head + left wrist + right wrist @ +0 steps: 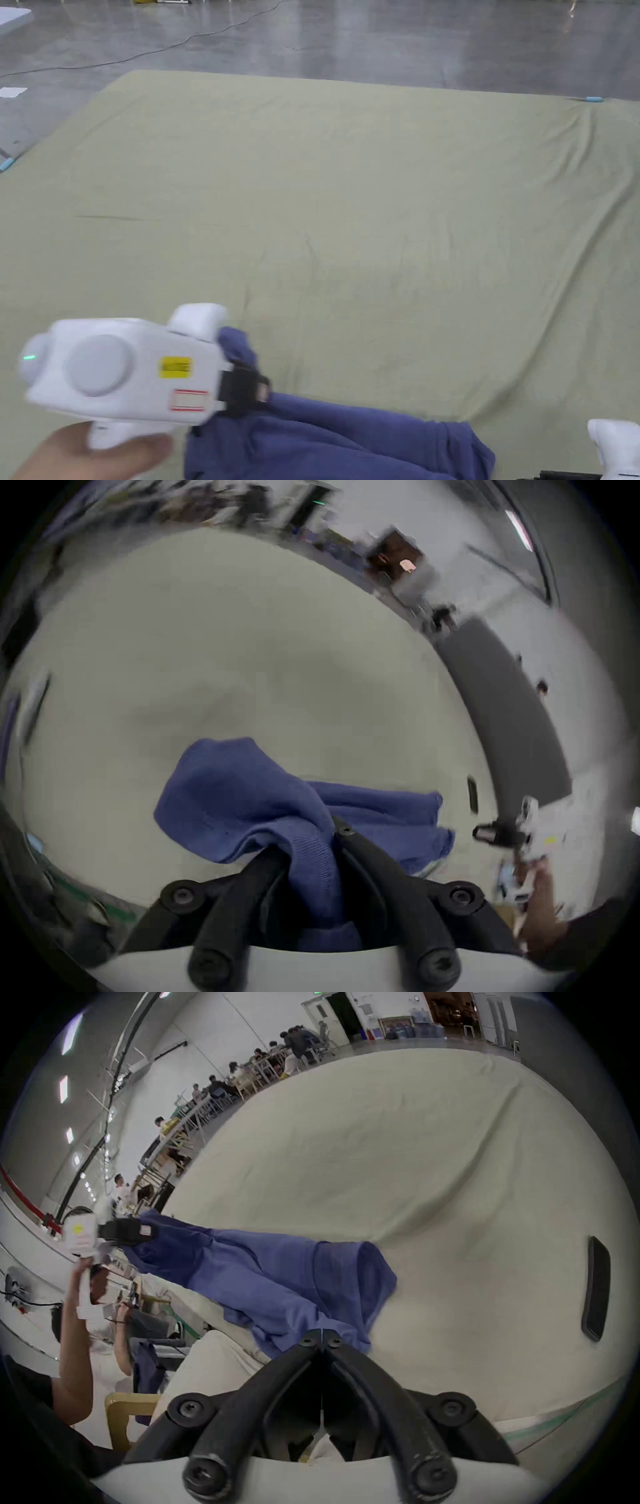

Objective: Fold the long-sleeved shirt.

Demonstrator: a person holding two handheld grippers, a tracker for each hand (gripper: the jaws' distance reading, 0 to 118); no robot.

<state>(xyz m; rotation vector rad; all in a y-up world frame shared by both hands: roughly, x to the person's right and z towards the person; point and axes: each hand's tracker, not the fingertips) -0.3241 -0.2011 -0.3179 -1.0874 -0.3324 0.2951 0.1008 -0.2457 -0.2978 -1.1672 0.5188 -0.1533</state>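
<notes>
Crumpled blue shirt (325, 440), apparently lifted at one end, bunched.

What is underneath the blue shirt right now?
The pale green sheet lies under the blue shirt, which is bunched near its front edge. The left gripper clamps one end, lifted. Whatever the sheet covers is hidden.

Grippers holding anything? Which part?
Both grippers, left and right, are shut on the blue shirt, each pinching bunched fabric at opposite ends; exact part unclear.
</notes>
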